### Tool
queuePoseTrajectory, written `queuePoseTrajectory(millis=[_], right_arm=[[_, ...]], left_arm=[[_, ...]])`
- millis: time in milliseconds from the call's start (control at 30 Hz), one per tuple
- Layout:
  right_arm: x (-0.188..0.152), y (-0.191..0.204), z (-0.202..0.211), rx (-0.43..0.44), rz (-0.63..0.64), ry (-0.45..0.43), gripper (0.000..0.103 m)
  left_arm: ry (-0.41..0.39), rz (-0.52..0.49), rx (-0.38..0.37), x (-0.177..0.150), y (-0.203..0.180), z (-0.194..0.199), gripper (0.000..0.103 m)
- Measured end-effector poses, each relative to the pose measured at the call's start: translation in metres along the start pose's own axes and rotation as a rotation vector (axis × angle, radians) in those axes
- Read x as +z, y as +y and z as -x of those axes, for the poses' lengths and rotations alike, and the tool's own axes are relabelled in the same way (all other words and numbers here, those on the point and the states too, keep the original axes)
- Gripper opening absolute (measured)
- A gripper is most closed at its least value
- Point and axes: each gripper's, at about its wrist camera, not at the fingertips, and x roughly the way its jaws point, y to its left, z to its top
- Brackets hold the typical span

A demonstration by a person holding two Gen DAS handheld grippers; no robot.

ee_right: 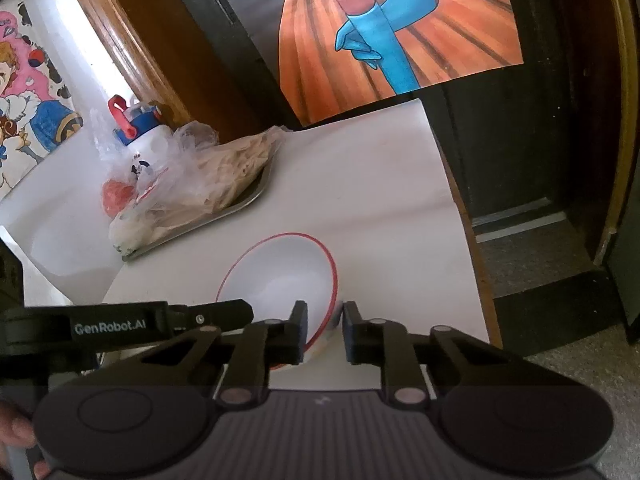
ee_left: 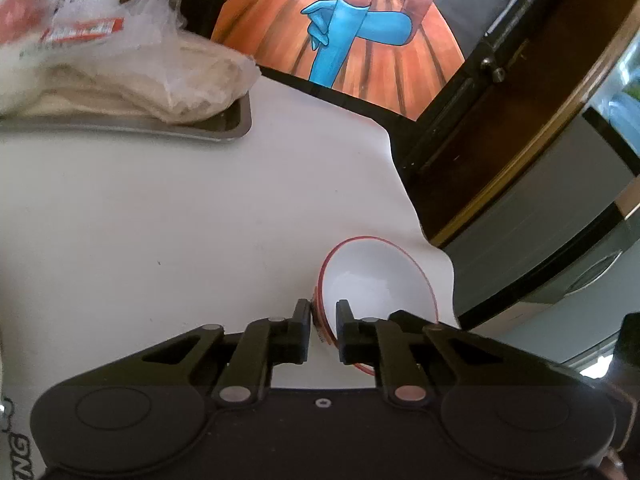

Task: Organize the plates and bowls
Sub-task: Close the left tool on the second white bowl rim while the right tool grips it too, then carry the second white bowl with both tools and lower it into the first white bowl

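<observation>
left tool (ee_left: 324,322) clenched on bowl (ee_left: 376,280) rim | right tool (ee_right: 325,330) likewise, opposite rim | bowl to be lifted level, near table (ee_left: 160,220) edge

Open tabletop (ee_left: 140,208) ahead; tray (ee_left: 236,124) with bagged food (ee_left: 132,80) blocks far-left.
</observation>
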Motion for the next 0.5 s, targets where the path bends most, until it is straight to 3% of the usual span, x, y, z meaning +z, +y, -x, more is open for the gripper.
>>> queuePoseTrajectory(millis=[67, 267, 500], right_arm=[[-0.001, 0.0, 0.003, 0.002, -0.013, 0.001, 0.013], [-0.002, 0.005, 0.024, 0.028, -0.032, -0.005, 0.012], [-0.004, 0.039, 0.076, 0.074, 0.017, -0.024, 0.012]], left_arm=[[-0.003, -0.003, 0.009, -0.002, -0.002, 0.003, 0.008], [-0.022, 0.019, 0.005, -0.003, -0.007, 0.025, 0.007], [-0.056, 0.034, 0.023, -0.015, -0.023, 0.084, 0.007]])
